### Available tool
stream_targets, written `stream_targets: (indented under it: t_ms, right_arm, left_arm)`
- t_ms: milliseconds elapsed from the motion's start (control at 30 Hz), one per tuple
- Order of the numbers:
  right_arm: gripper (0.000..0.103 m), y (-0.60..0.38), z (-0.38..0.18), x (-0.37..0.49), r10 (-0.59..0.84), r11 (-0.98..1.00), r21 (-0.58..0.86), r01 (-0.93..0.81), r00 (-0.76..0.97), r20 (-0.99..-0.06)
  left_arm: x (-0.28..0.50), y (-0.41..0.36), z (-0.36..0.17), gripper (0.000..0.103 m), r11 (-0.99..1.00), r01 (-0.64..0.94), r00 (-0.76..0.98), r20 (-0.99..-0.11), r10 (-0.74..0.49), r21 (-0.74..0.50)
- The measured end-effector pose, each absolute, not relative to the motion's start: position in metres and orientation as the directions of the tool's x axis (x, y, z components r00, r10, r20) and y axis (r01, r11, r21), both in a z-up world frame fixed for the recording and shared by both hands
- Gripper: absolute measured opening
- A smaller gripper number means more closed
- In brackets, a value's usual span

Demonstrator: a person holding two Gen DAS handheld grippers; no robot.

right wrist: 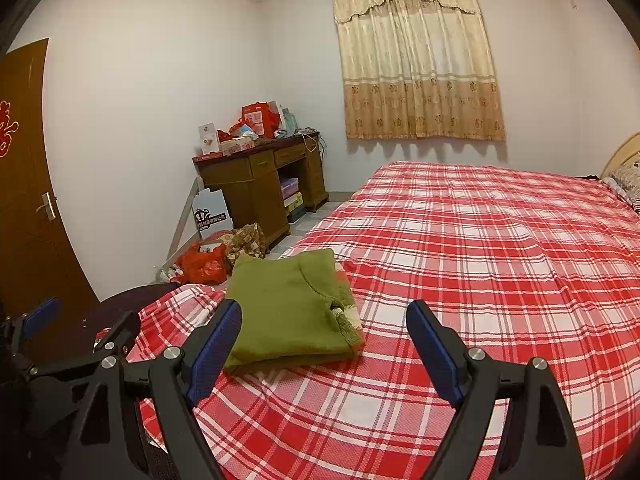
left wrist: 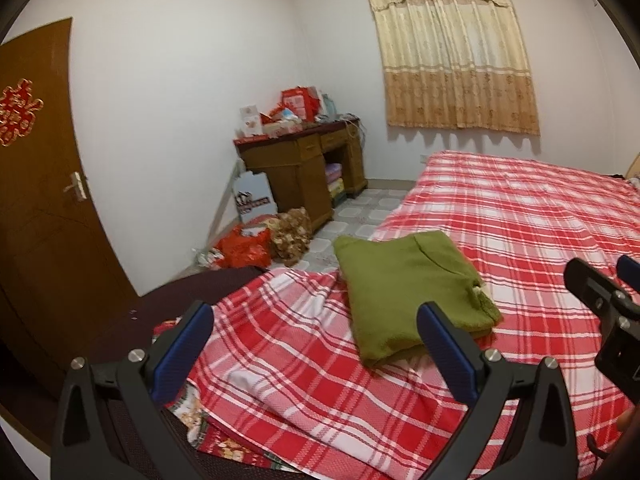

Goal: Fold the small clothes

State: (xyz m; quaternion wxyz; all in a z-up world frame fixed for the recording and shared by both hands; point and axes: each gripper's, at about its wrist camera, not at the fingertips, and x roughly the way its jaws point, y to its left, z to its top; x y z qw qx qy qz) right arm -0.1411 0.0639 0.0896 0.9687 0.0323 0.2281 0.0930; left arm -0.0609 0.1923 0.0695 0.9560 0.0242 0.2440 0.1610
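**Folded, but close to the edge**

Green garment (right wrist: 288, 312) already folded into a thick rectangle, lying on the red plaid bedspread (right wrist: 460, 240) near the bed's corner, towards the side with the door (left wrist: 36, 200) and the desk (left wrist: 304, 168). Left gripper (left wrist: 316, 344) wide apart and empty, hanging just before the near edge of the garment. Right gripper (right wrist: 324, 340) also wide apart, holding nothing, with the garment in front of its left finger.

Possible troubles from here:

- Catching only the top layer if a finger comes down on the fold; probably would open the stack again.
- Pushing the bundle sideways toward the bed corner, where the bedspread is already rumpled and slopes down; risk of sliding to the floor.
- Dragging the bedspread together with the garment, because both fabrics look soft and grippy.
- Bumping one gripper against the other, both being near at the same garment edge.
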Motion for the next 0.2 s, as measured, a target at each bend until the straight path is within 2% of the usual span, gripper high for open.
stream_targets:
  t_ms: [200]
  right_arm:
    - [0.085,0.0651,0.0862,-0.1408,0.197,0.98,0.11,-0.165,0.873,-0.446]
  left_arm:
    - [-0.0548,0.1981,0.0652,0.103,0.952,-0.289,0.814,-0.497,0.301,0.103]
